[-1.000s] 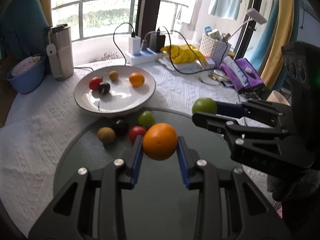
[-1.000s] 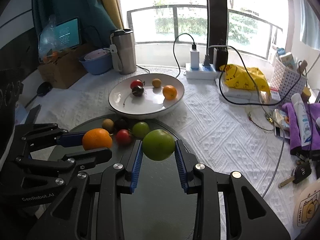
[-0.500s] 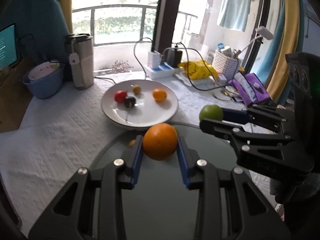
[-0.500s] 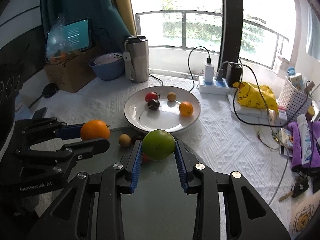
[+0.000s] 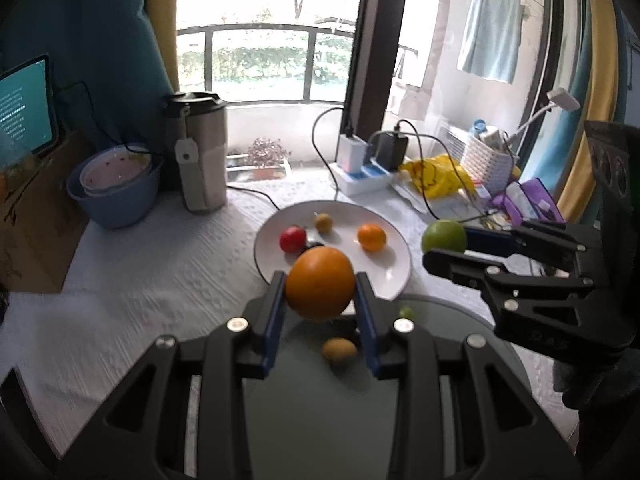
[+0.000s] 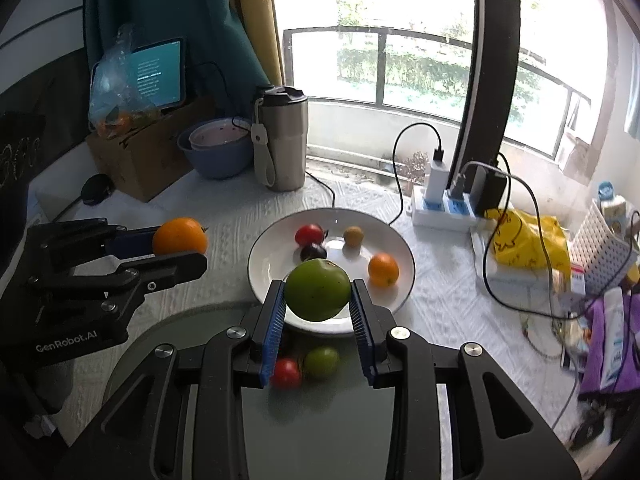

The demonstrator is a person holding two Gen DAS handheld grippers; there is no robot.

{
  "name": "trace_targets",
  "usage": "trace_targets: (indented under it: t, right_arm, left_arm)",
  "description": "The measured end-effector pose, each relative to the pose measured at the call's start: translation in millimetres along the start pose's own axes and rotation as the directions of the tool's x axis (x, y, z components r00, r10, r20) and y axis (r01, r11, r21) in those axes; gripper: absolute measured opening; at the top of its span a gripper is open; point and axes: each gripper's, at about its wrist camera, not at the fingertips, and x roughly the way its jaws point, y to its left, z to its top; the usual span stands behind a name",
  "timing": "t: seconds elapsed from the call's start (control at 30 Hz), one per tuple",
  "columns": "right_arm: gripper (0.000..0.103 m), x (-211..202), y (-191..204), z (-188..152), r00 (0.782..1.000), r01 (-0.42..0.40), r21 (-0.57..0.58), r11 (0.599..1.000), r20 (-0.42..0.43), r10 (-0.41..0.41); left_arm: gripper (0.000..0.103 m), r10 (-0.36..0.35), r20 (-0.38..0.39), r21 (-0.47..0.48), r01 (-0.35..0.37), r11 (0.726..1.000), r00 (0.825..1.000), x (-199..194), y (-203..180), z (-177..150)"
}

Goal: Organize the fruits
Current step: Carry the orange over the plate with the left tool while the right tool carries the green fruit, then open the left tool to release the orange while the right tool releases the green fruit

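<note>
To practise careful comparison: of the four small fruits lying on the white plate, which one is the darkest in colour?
The near-black plum-like fruit, lying just below the red fruit. The other two, a tan one and a small orange, are far lighter.

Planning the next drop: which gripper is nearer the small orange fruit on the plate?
Right. The right gripper holds its green fruit just beside the small orange fruit; the left gripper hangs off the plate's far side.

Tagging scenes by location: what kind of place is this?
Likely a lived-in home, at a table by a balcony window. Cues: the balcony railing outside the glass, a towel hung to dry, and household clutter such as a power strip and a travel mug.
</note>
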Motion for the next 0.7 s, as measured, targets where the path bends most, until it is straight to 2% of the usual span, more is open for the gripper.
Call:
trace_targets:
  t: [0.27, 0.7]
  right_arm:
    - [0.035, 36.5, -5.0, 15.6, 0.999, -0.014, -0.003, 1.000, -0.029, 0.014]
    - [0.035, 84.5, -10.4, 9.0, 0.993, -0.041, 0.009, 0.999, -0.109, 0.042]
  left_arm:
    - [0.034, 0.003, -0.013, 0.008, -0.003, 1.000, 1.000, 32.6, 17.2, 16.7]
    - [0.034, -0.011, -0.088, 0.017, 0.012, 1.000, 0.996, 91.4, 25.6, 16.1]
